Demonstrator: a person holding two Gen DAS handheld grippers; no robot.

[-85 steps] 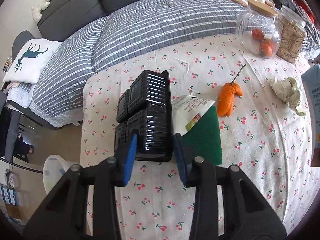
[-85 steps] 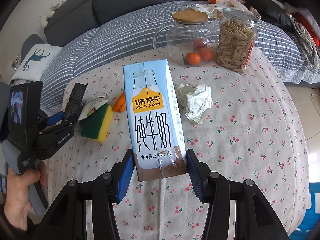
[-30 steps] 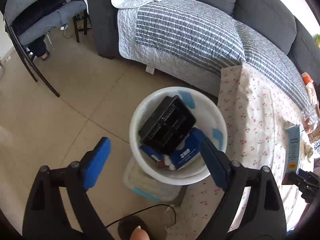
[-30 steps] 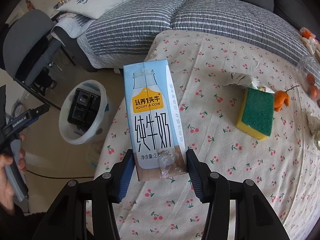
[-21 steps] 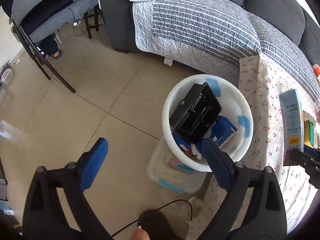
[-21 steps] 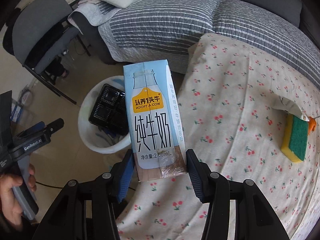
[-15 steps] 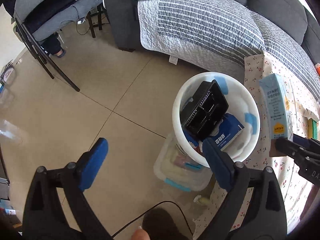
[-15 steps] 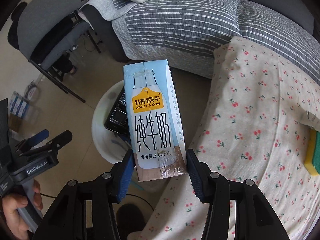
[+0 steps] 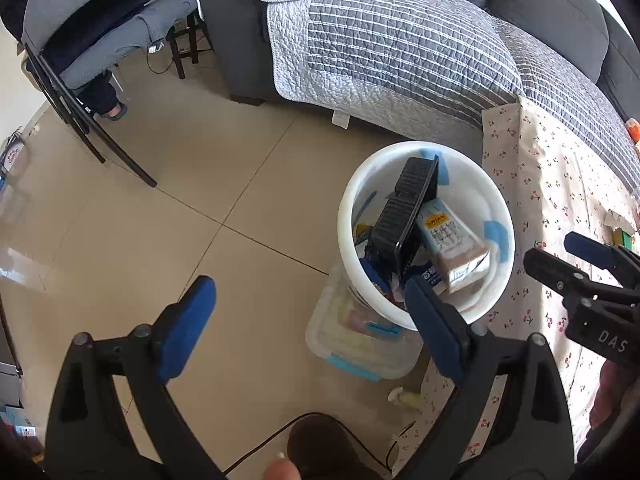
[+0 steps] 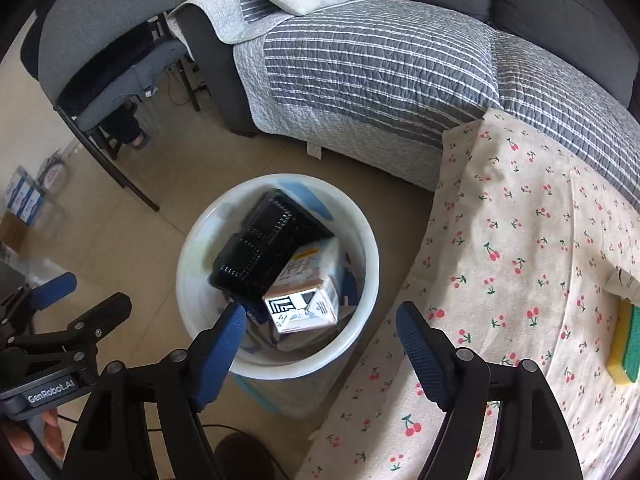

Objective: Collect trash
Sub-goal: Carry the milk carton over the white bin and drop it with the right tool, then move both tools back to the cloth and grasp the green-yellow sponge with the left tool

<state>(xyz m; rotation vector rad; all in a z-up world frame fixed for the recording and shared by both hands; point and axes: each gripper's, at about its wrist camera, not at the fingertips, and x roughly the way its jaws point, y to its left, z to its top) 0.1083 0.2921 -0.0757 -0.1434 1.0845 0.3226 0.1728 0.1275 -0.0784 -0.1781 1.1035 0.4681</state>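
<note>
A white bin point(image 9: 424, 160) point(image 10: 188, 248) stands on the floor beside the table. Inside lie a black plastic tray point(image 9: 404, 208) point(image 10: 264, 248) and a pale blue milk carton point(image 9: 452, 244) point(image 10: 308, 288), tilted on other trash. My right gripper point(image 10: 318, 328) is open and empty just above the bin's near rim; it also shows in the left wrist view point(image 9: 576, 256). My left gripper point(image 9: 308, 324) is open and empty above the floor left of the bin; it shows at the left edge of the right wrist view point(image 10: 60, 300).
The table with a cherry-print cloth point(image 10: 520, 260) is to the right, with a green and yellow sponge point(image 10: 628, 344) and a wrapper point(image 10: 624, 280) on it. A clear lidded box point(image 9: 356, 344) sits under the bin. A striped sofa point(image 10: 380, 72) and a grey chair point(image 10: 104, 48) stand behind.
My right gripper carried the milk carton from over the table to the bin, opened and let it go; the carton now lies in the bin. My left gripper stayed open, drifting left.
</note>
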